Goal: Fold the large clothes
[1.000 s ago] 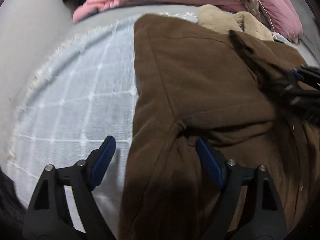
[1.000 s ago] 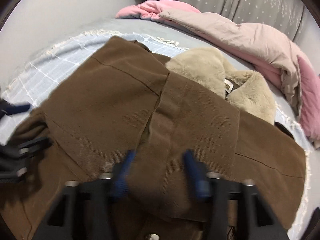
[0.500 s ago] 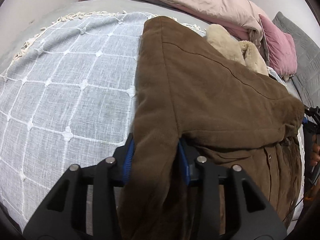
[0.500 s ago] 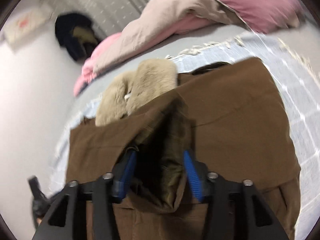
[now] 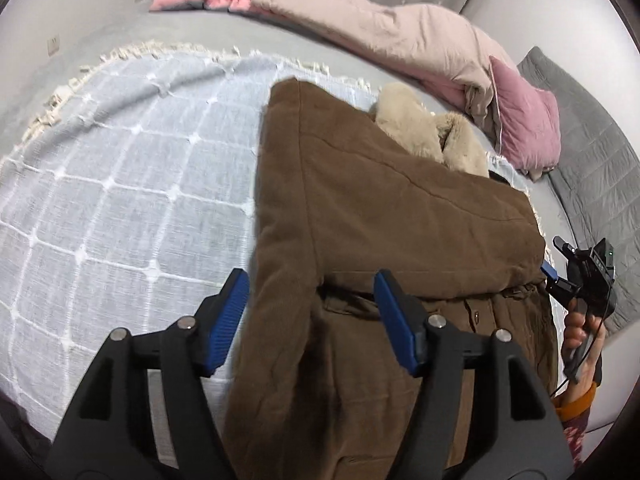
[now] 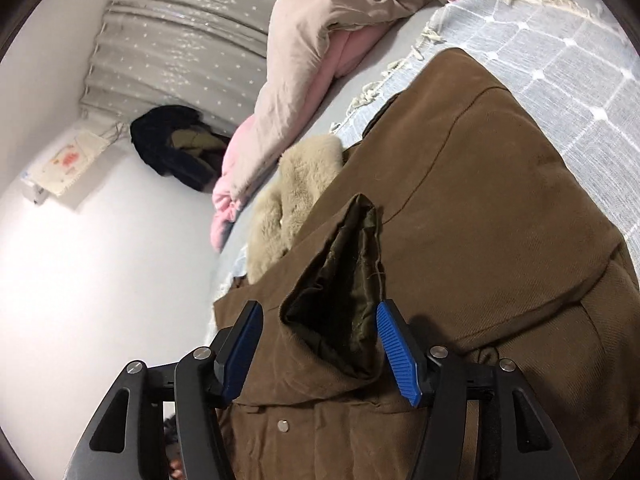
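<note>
A large brown coat point(image 5: 380, 216) with a beige fur collar point(image 5: 428, 136) lies on a grey-white checked blanket point(image 5: 120, 200) on the bed. Its sleeve is folded across the body. My left gripper point(image 5: 312, 312) is open, its blue pads on either side of the coat's left edge near the armpit. My right gripper point(image 6: 320, 352) is open around the sleeve cuff point(image 6: 344, 280), whose dark green lining shows. The coat point(image 6: 500, 240) fills the right wrist view. The right gripper point(image 5: 560, 276) also shows in the left wrist view at the coat's right edge.
A crumpled beige and pink duvet point(image 5: 380, 32) and a pink pillow point(image 5: 524, 120) lie at the back of the bed. A grey quilt point(image 5: 592, 152) is at the right. Dark clothes point(image 6: 176, 148) lie against the white wall point(image 6: 80, 280).
Both grippers have opened and let go of the coat. The left gripper has pulled back a little; the sleeve cuff now rests on the coat between the right gripper's pads.
</note>
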### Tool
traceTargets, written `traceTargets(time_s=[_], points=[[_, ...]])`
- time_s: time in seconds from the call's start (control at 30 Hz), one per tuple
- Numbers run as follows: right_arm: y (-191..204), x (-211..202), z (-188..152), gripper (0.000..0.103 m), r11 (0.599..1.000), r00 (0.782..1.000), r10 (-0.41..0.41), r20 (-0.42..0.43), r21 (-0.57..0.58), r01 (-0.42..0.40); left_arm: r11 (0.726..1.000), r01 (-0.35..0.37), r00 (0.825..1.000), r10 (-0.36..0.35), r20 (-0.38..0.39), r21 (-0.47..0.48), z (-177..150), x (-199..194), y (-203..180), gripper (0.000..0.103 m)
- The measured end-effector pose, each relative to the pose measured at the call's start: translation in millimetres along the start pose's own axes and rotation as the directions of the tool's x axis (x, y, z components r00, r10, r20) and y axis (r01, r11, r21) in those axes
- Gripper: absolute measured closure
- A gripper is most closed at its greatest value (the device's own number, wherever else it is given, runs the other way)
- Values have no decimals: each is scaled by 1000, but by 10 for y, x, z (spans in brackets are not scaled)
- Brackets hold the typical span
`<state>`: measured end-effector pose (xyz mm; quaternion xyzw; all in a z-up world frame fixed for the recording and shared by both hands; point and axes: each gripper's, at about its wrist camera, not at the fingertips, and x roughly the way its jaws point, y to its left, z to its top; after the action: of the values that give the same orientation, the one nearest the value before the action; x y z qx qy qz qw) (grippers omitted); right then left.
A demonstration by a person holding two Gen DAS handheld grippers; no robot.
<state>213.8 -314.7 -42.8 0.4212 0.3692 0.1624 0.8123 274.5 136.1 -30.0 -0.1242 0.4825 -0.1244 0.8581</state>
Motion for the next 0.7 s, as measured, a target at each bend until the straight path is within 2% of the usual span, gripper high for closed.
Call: traceTargets(time_s=[0.13,0.2,0.27,0.33,0.37,0.4,0.47,0.5,0.53,0.57,0.6,0.63,0.67,0.7], points=[[109,172,-68,43,988,993,-115,-12,-109,113,997,-67,998,67,-15,32,69,297,-145,37],[76,257,-120,43,983,990,-140,-27,-120,136,995,-98,995,99,-25,27,121,450,-170,37],[40,320,-161,44,976,984,-175,-26,-135,170,992,-119,992,120,-39,31,148,574,-194,52],[79,381,-199,63,954,972,-234,-1,-191,230,983,-174,984,176,-31,56,158,602,-230,90],[116,398,-213,87,944,967,-254,2,-215,249,986,-161,987,161,-4,47,162,514,-216,91],[155,406,-228,93,942,969,-248,-3,-235,241,990,-139,990,138,36,21,166,397,-187,93],[303,355,-245,94,940,976,-215,37,-262,217,996,-88,987,91,132,-30,157,140,-66,93],[398,333,-257,95,940,982,-180,55,-284,189,995,-77,980,88,178,-69,143,34,51,93],[521,323,-275,95,935,987,-144,71,-315,159,992,-84,978,100,184,-96,139,23,134,93],[644,356,-302,95,923,990,-123,75,-357,142,986,-91,981,112,156,-137,128,82,286,93],[724,430,-340,95,908,988,-144,59,-389,155,982,-100,987,118,109,-163,115,185,393,92],[757,556,-385,95,886,976,-213,38,-414,209,977,-136,989,143,33,-166,85,340,472,88],[742,690,-423,94,856,954,-297,26,-436,278,977,-163,986,164,2,-136,56,416,469,82],[684,853,-472,91,807,913,-407,5,-467,362,974,-206,977,210,30,-92,38,376,408,71]])
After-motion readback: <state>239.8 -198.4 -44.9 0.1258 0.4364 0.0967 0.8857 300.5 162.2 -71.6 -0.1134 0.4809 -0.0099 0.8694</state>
